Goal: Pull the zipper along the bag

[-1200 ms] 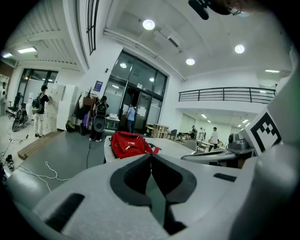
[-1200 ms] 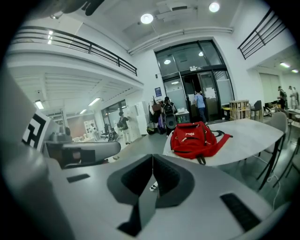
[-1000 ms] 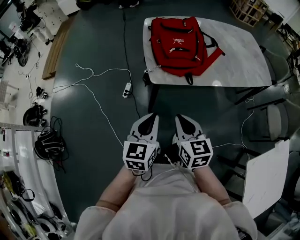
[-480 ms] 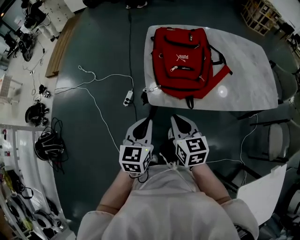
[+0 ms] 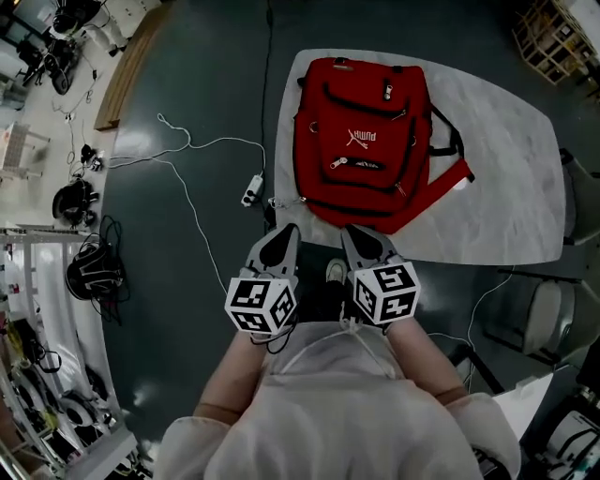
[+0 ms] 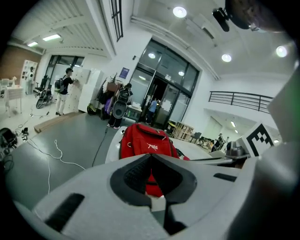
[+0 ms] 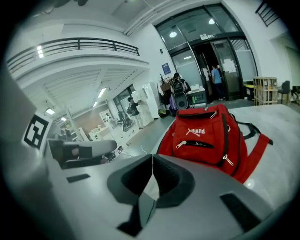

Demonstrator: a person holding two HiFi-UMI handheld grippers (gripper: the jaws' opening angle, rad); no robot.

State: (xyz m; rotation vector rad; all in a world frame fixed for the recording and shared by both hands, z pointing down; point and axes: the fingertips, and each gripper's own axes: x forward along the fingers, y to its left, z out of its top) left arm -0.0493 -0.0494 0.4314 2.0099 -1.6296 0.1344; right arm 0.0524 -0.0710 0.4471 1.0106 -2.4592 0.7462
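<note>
— From overhead we see the red backpack (image 5: 364, 141) lying flat on the marble table (image 5: 506, 187), just ahead of both grippers and touched by neither.
— Our gripper views settle the fingers: the left gripper (image 6: 151, 157) is pressed together on nothing, and so is the right gripper (image 7: 152, 157).
— Only overhead do we get the power strip (image 5: 250, 189) on the floor.
— And only the gripper views give us the glass doors (image 6: 164, 93) behind the bag.

We record a dim, low-contrast head view with barrel distortion and darkened corners, whereas both gripper views are brighter, lit from above by round ceiling lights (image 6: 179, 11) and strip lights (image 6: 51, 37), with circular fisheye vignetting, bent edges and a blurred nearest foreground.
</note>
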